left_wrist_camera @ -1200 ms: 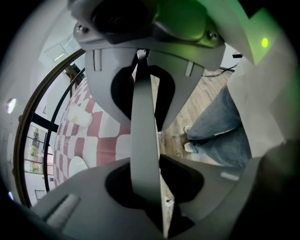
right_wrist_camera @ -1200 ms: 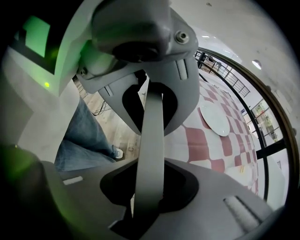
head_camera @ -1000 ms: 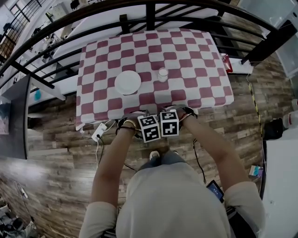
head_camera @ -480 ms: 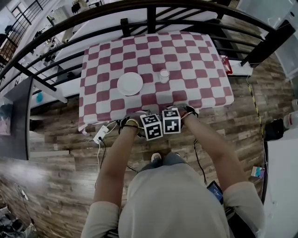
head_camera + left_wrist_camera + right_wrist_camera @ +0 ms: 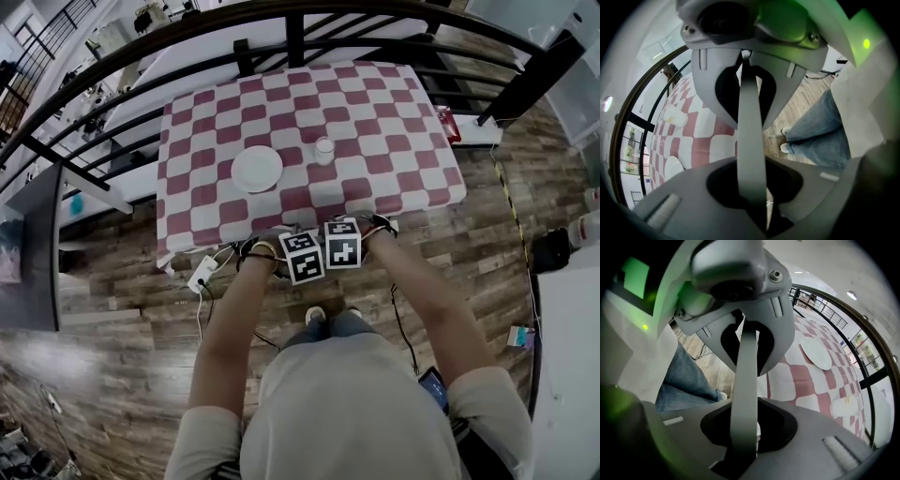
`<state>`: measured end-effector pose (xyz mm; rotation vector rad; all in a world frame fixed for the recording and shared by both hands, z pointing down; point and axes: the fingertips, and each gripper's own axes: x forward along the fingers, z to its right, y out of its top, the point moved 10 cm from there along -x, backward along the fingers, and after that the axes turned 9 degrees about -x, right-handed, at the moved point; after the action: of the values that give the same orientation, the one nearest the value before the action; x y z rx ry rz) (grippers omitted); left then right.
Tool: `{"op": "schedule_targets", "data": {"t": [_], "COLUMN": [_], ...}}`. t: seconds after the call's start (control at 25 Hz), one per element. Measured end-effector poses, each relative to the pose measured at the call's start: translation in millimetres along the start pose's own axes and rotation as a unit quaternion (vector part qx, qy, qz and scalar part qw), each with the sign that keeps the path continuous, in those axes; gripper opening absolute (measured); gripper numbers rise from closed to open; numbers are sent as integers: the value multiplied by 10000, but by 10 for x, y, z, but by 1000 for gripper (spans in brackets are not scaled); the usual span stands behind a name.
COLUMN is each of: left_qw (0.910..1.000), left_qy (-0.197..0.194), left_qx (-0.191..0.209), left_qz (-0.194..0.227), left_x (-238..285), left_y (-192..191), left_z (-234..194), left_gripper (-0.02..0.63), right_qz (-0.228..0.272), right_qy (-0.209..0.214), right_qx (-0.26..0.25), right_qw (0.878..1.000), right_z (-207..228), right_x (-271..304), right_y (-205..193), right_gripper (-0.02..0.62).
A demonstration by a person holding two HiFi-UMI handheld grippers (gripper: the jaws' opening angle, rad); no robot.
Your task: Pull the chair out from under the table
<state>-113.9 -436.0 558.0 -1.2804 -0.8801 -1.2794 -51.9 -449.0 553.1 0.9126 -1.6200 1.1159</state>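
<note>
Plainly, the worst risk we saw was the checked cloth. Its hem hung over the near edge of the surface right where both grippers pointed down. Fingers that caught cloth along with the chair would drag it on the pull and could upset the plate and the cup. A 2nd hazard was the power strip with its cables on the floor, near enough, we judged, to snag a chair leg. The chair itself showed in none of the 3 views; we judged it tucked under the near edge, hidden by the hem and directly below the fingers. The left gripper and the right gripper sat side by side, each with its fingers part-way apart and nothing visibly clamped. Through each gap we made out only cloth, floor and the person's legs.
</note>
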Motion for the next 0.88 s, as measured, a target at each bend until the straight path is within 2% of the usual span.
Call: {"op": "schedule_targets", "data": {"t": [0.24,0.88], "left_qw": [10000,9999], "left_qy": [-67,-148], "left_qx": [54,14], "left_qz": [12,-25], "left_x": [-27,-83], "left_y": [-18,-23], "left_z": [115,430], "left_gripper": [78,78], "right_qz": [52,28], "right_qy": [51,112], "right_qx": [171,140], "right_qw": [9998,9998], "right_z": [-119,-422], "right_x": [-16,-49], "right_y": [30,97], "right_gripper": [74,74]}}
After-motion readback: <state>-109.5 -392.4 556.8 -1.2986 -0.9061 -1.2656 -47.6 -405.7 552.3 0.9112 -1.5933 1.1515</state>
